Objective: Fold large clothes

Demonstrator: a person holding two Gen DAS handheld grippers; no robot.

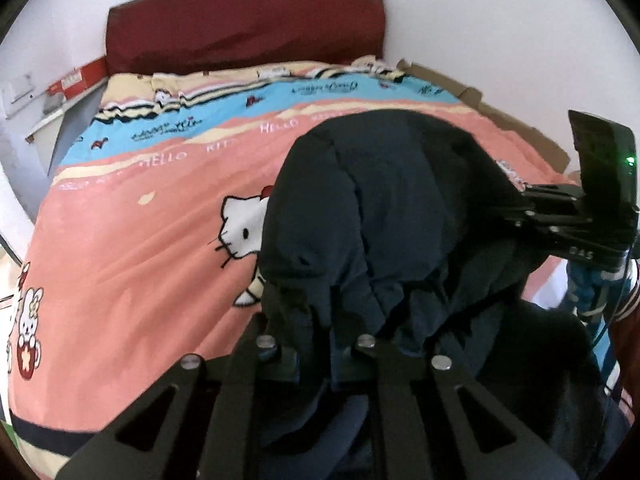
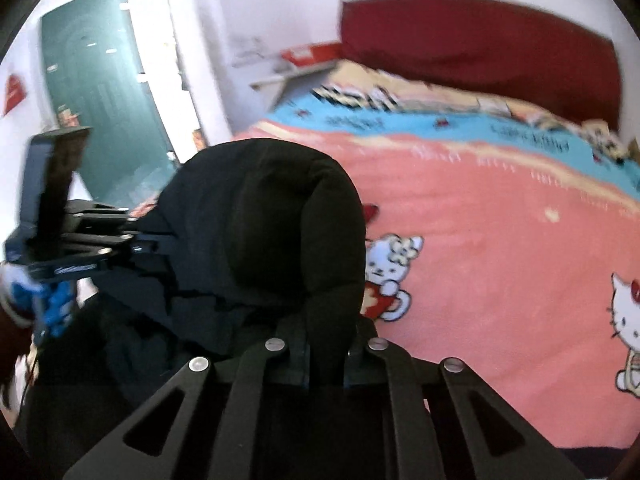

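Note:
A bulky dark navy padded jacket (image 1: 380,200) is bunched up above the bed. In the left wrist view my left gripper (image 1: 320,320) is shut on a fold of its fabric, which covers the fingertips. My right gripper (image 1: 518,206) reaches in from the right and bites into the jacket's other side. In the right wrist view the jacket (image 2: 260,220) bulges over my right gripper (image 2: 324,340), which is shut on a thick fold. My left gripper (image 2: 160,244) comes in from the left, its tips buried in the cloth.
Under the jacket lies a pink and blue cartoon-cat blanket (image 1: 140,260) over the bed, with a dark red headboard (image 1: 248,20) behind. Flattened cardboard (image 1: 480,100) lines the bed's right side. A red box (image 1: 80,76) sits on a shelf at left. A green door (image 2: 100,92) stands beyond.

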